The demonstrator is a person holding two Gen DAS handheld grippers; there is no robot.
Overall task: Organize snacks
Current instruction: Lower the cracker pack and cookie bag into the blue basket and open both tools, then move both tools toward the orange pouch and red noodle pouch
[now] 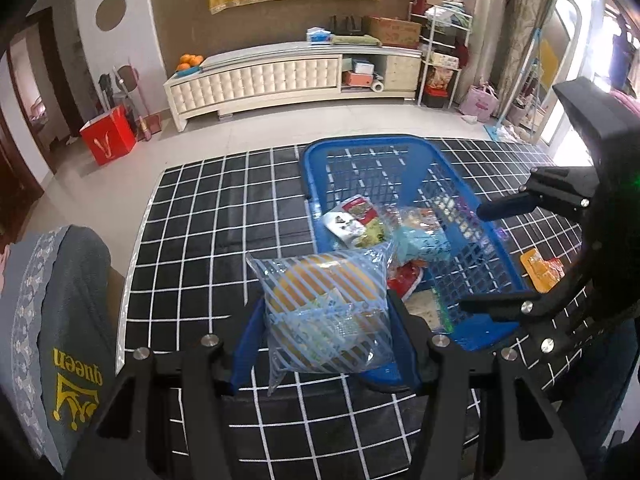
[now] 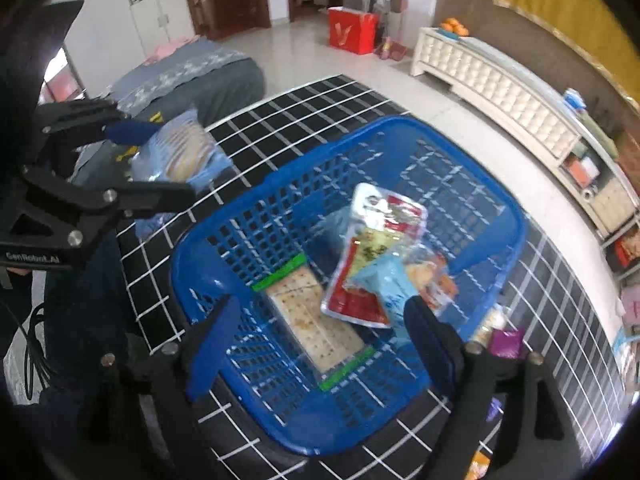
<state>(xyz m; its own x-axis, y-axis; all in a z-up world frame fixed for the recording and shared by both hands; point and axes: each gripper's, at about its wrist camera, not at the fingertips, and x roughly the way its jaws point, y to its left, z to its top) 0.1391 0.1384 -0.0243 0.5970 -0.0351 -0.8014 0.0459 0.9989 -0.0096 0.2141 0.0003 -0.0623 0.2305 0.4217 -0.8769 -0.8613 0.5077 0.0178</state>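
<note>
My left gripper [image 1: 326, 336] is shut on a clear bag with blue stripes [image 1: 324, 308] holding round orange cakes, held above the black checked table just left of the blue basket [image 1: 316, 160]. The same bag [image 2: 184, 156] shows at the left in the right wrist view. My right gripper [image 2: 320, 320] is open and empty, hovering over the basket's near end [image 2: 360, 436]. In the basket lie a cracker pack with green ends [image 2: 316, 328], a red and white pouch [image 2: 372, 248] and a light blue packet [image 2: 384, 284]. The right gripper [image 1: 480, 256] also shows in the left wrist view.
Orange snack packets [image 1: 540, 272] lie on the table right of the basket, and a purple packet [image 2: 506, 342] lies beside it. A grey cushion [image 1: 60, 320] sits off the table's left side. A white cabinet [image 1: 280, 76] and a red bag [image 1: 108, 140] stand on the floor beyond.
</note>
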